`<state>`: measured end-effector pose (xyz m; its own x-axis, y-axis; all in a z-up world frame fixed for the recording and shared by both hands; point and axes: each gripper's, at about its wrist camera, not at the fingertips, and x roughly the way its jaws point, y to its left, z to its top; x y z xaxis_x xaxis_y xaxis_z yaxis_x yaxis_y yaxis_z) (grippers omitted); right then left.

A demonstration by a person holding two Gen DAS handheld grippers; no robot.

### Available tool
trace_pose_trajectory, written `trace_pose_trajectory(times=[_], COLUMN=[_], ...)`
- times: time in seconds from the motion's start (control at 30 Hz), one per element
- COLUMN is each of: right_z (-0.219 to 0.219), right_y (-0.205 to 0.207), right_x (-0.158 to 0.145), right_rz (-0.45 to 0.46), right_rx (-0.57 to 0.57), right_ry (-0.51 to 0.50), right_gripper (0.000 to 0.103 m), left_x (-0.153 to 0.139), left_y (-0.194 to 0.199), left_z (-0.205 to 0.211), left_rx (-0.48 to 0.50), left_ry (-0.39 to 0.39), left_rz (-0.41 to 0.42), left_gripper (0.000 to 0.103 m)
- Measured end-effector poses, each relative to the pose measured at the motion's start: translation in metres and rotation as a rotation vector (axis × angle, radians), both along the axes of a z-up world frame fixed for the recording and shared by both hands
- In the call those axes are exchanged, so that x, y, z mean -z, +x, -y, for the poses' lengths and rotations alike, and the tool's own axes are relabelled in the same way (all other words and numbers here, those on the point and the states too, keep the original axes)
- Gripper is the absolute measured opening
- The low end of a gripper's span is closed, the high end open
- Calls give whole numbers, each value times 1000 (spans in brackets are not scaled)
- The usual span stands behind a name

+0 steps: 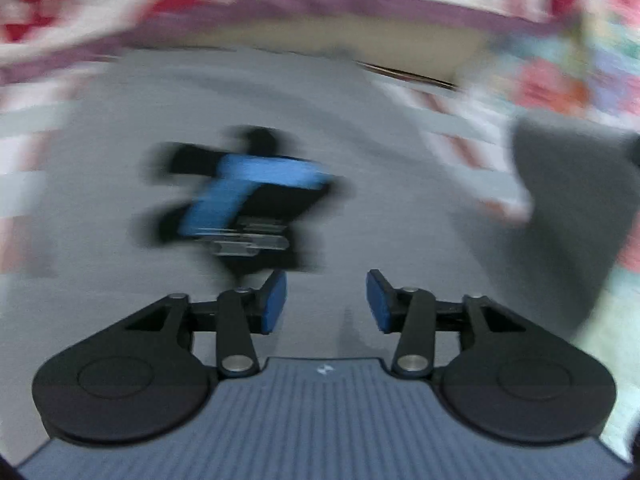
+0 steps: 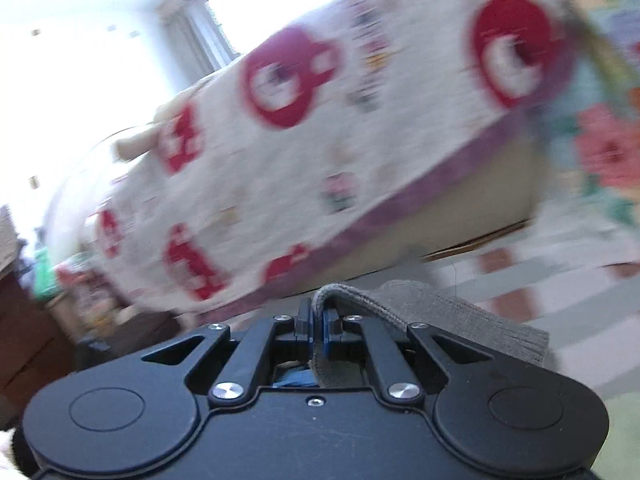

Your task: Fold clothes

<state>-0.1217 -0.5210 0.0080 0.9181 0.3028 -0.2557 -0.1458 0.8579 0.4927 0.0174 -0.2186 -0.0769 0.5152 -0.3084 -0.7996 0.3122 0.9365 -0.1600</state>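
My right gripper [image 2: 316, 330] is clenched on the grey garment's [image 2: 440, 316] ribbed edge, lifting it; my left gripper [image 1: 326, 306], released above that garment, must catch a matching edge.

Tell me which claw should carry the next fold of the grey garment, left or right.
Right, most likely. The right claw is already shut on an edge of the grey garment, which drapes off to its side. The left claw hangs open above the grey cloth with nothing between its pads.
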Motion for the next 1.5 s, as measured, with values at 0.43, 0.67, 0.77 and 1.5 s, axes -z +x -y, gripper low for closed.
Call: trace_pose_trajectory(times=[0.43, 0.67, 0.77, 1.5], right_z=[-161, -182, -193, -171], right_y=[54, 52, 48, 80], right_x=[69, 70, 75, 126], right_rz=[-278, -345, -379, -653], right_rx=[-392, -473, -389, -128], right_ry=[-139, -135, -139, 127], right_gripper=[7, 7, 7, 54], left_x=[31, 43, 35, 45], left_y=[5, -1, -11, -13], left_z=[-104, -103, -103, -102], left_rx=[-175, -140, -180, -93], left_ry=[-245, -373, -283, -253], left_rz=[-96, -200, -114, -109], left_gripper=[56, 56, 57, 59])
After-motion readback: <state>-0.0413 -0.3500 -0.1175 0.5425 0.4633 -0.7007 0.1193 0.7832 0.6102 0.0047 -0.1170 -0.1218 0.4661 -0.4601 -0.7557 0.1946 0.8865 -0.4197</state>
